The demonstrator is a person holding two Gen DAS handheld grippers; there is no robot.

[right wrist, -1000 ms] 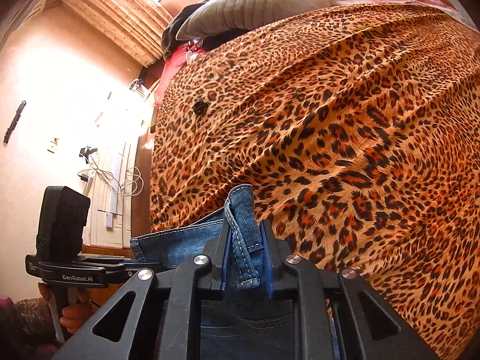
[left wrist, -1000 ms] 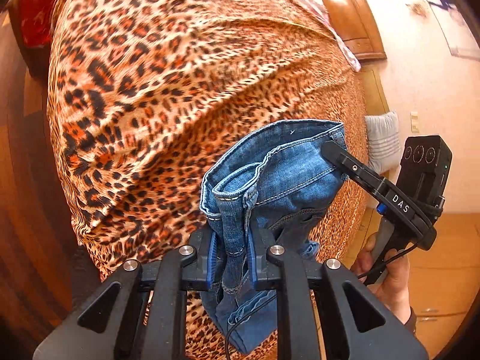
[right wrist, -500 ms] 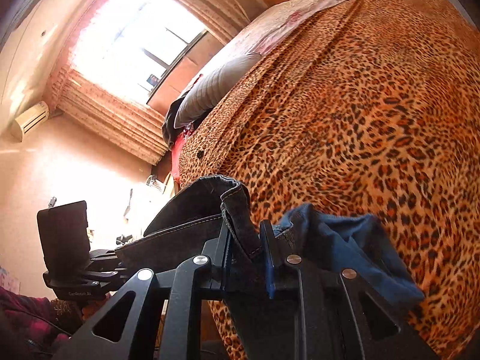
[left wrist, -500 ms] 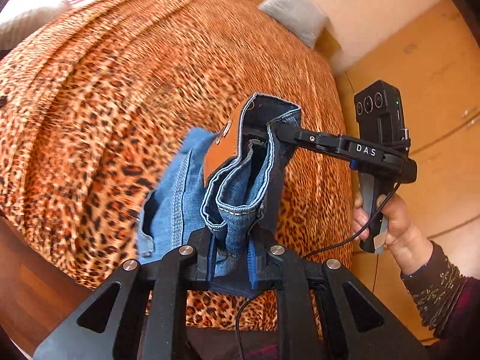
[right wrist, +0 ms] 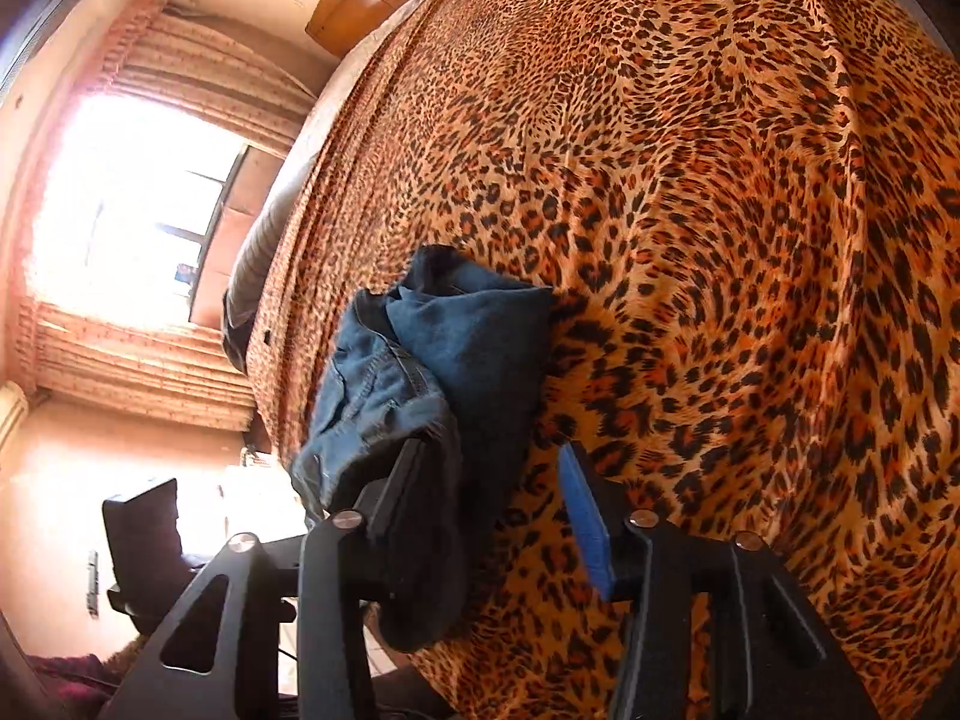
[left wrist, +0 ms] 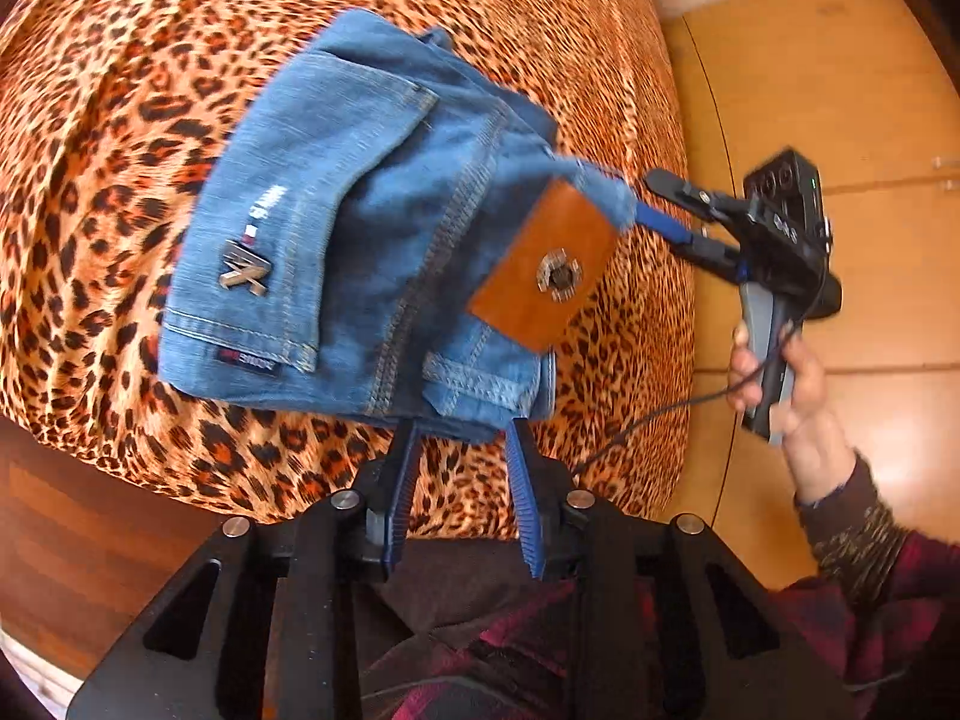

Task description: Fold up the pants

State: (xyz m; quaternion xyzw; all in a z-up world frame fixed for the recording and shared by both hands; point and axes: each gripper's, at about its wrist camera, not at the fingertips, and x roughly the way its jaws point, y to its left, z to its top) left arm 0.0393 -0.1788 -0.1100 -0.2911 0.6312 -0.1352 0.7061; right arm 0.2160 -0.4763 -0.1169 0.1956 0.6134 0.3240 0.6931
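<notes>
My left gripper (left wrist: pixel 459 429) has its jaws opening, narrow, their tips at the near edge of the jeans (left wrist: pixel 360 228), the pads not pressing the cloth. My right gripper (right wrist: pixel 492 450) has jaws opening wider; its left finger (right wrist: pixel 408 468) lies against a dark fold, the blue pad (right wrist: pixel 585 516) clear of it. The jeans lie folded in a bundle on the leopard-print bed (left wrist: pixel 120 90), near its edge, leather patch (left wrist: pixel 543 267) up. My right hand (left wrist: pixel 780 384) grips its handle.
</notes>
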